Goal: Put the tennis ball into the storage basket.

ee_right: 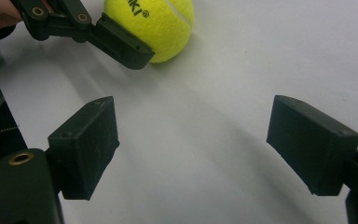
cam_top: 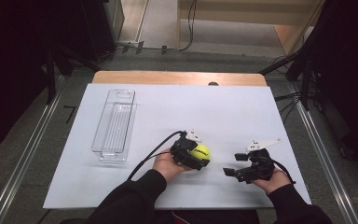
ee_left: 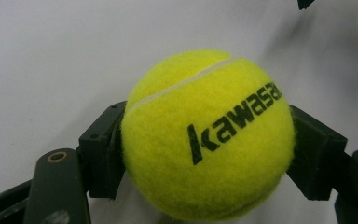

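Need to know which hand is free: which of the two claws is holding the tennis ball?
The left claw is shut on the yellow tennis ball. The right claw is open, with nothing between its jaws.

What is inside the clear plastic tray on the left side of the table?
The clear tray looks empty: through its ribbed bottom only the white table shows. The tennis ball is outside it, held in the left gripper. The tray's reflections could hide something very small.

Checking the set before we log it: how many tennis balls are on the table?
1. The tennis ball sits between the jaws of the left gripper, near the table's front middle; the clear tray looks empty.
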Tool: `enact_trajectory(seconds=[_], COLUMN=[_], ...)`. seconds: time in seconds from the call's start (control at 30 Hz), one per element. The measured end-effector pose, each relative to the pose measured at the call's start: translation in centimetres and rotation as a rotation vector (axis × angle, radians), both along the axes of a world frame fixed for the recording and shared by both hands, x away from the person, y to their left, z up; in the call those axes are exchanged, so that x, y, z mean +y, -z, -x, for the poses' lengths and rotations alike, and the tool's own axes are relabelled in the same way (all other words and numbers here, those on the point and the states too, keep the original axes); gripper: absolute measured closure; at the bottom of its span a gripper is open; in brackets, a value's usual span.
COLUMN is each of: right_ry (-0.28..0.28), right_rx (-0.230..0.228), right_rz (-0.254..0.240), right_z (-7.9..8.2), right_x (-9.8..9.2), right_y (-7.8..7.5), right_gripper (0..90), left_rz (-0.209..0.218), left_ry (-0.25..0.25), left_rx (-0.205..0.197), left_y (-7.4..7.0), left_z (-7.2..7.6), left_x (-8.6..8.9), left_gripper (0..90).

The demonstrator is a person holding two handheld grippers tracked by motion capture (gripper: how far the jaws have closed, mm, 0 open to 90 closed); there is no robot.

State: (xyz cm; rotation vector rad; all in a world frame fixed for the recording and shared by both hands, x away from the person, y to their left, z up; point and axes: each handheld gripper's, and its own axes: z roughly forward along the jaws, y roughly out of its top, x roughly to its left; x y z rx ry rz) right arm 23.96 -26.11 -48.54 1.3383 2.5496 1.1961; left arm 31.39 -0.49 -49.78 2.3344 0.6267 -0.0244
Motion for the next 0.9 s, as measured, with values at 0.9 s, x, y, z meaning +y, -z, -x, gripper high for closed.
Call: enact_trajectory(seconds=[0.9], right_ry=[-0.004], right_rx=[-0.002], right_rz=[0.003], right_z=[0.0], right_x=[0.1], right_y=[0.0], right_gripper=[14.6], left_rz=[0.028], left_ry=[0.004], left_rx=[0.015], left_y=[-1.2], left_z=[-0.3], left_x=[0.5], left_gripper=[26.8])
